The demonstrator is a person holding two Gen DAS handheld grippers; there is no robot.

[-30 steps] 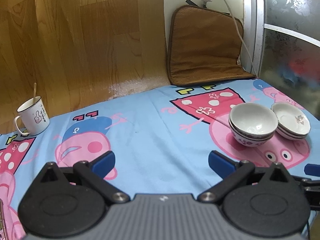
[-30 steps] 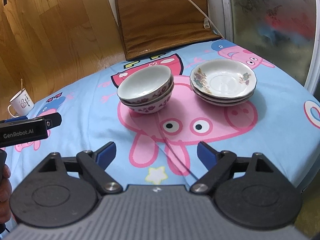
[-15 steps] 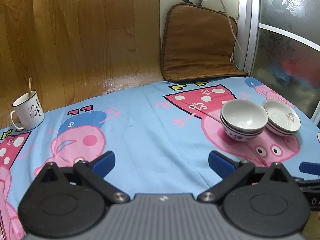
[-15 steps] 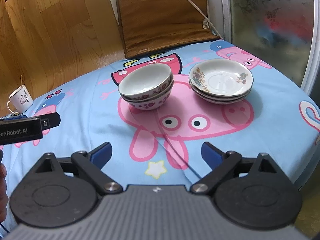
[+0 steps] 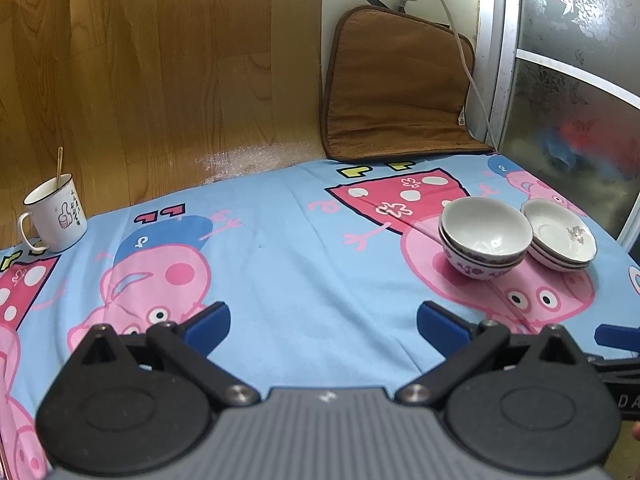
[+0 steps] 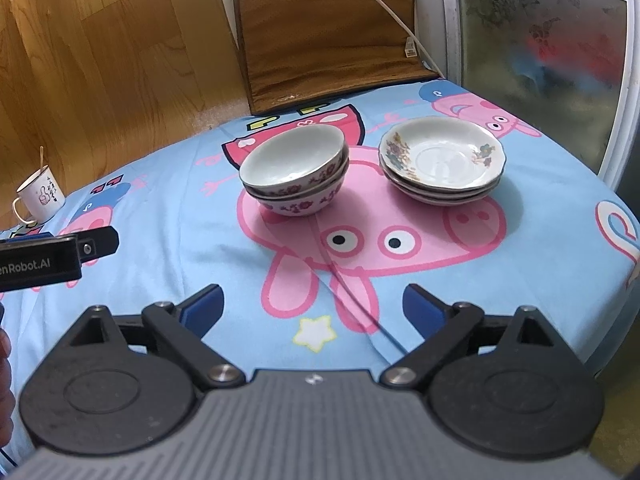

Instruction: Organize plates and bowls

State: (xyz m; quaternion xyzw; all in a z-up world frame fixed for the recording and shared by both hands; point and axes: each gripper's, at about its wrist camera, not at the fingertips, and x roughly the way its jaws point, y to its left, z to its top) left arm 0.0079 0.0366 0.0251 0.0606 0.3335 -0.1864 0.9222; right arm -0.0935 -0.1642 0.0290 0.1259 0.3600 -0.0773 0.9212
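A stack of white floral bowls (image 6: 294, 172) stands on the blue cartoon tablecloth (image 6: 180, 208), with a stack of white floral plates (image 6: 442, 158) just to its right. Both stacks also show in the left wrist view, bowls (image 5: 484, 236) and plates (image 5: 560, 234), at the right. My left gripper (image 5: 323, 326) is open and empty over the cloth, well short and left of the bowls. My right gripper (image 6: 313, 308) is open and empty, held back from both stacks near the table's front edge.
A white mug (image 5: 54, 212) with a stick in it stands at the far left by the wooden wall. A brown cushion (image 5: 396, 88) leans against the back wall with a white cable (image 5: 468, 72) over it. A frosted glass door (image 6: 540, 48) bounds the right side.
Both grippers have drawn back and up from the stacks, which look smaller now. The bowls and plates have not moved. Both grippers stay open.
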